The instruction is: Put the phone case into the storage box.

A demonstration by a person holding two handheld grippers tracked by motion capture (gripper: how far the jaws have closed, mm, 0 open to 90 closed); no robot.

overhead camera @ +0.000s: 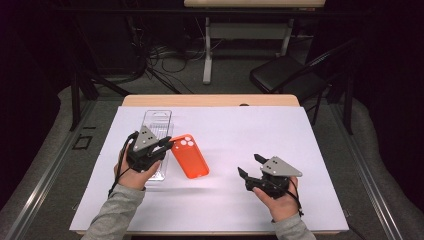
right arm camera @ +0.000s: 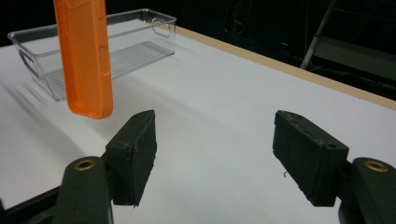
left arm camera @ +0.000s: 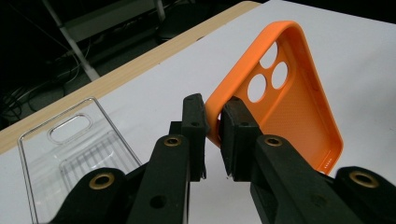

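Left gripper (overhead camera: 165,145) is pinching the rim of the orange phone case (overhead camera: 190,156) near its camera-hole corner; in the left gripper view the jaws are standing narrow, one on each side of that orange edge (left arm camera: 212,122). In the right gripper view the case (right arm camera: 84,56) is hanging with its lower end off the white sheet (right arm camera: 224,93). The clear plastic tray (overhead camera: 157,125) is lying just beside the case, toward the sheet's left part, partly under the left hand. Right gripper (overhead camera: 248,167) is hovering well apart from both, jaws spread wide and gripping nothing. Open white surface is stretching between the two grippers and on toward the table's wooden far edge (overhead camera: 210,100).
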